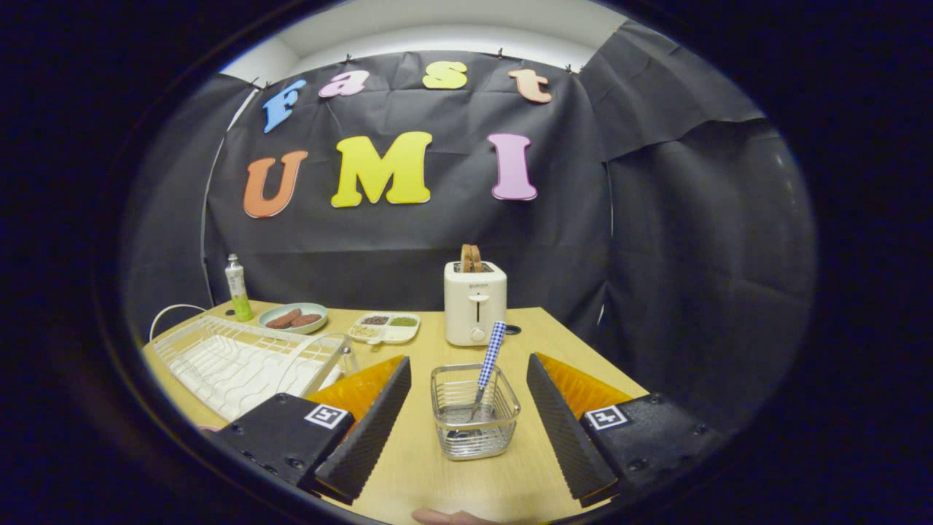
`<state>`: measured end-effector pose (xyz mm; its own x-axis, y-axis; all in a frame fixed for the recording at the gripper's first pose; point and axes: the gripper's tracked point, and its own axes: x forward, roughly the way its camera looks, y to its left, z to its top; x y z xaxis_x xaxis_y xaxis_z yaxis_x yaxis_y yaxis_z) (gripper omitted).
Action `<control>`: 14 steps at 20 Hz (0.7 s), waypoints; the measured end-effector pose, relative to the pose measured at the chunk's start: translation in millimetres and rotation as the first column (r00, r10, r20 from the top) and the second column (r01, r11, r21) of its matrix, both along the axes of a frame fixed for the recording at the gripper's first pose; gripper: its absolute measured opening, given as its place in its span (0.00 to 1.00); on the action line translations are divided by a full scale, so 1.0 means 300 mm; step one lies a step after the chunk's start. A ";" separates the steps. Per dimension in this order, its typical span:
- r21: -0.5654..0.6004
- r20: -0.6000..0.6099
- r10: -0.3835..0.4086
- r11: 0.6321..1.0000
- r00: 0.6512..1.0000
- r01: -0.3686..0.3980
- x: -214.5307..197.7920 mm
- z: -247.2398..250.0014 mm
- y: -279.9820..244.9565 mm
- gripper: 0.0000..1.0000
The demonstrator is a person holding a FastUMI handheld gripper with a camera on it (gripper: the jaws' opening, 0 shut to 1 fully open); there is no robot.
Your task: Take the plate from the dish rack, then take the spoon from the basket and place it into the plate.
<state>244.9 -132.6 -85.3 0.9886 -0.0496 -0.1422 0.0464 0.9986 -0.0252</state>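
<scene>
Between the wide-open fingers of the tool [466, 419], holding nothing: a wire basket [474, 421] on the desk [408, 467]. Inside it, a spoon [487, 368], leaning, checked handle poking up above the rim. Likely light, thin and stiff, maybe slippery. Best grabbed high on the handle, clear of the wires. Off to the left, a white rack [240, 357].

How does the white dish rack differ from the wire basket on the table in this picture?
The dish rack is white, wide and low; the basket is bare metal, small and deep. The dish rack lies left of the open hand-held gripper; the basket stands between its fingers. The basket holds a spoon with a checked handle. Both are open wire holders resting on the table.
</scene>
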 end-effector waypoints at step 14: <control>0.125 -0.126 0.055 0.991 0.991 -0.039 0.284 -0.069 -0.014 0.45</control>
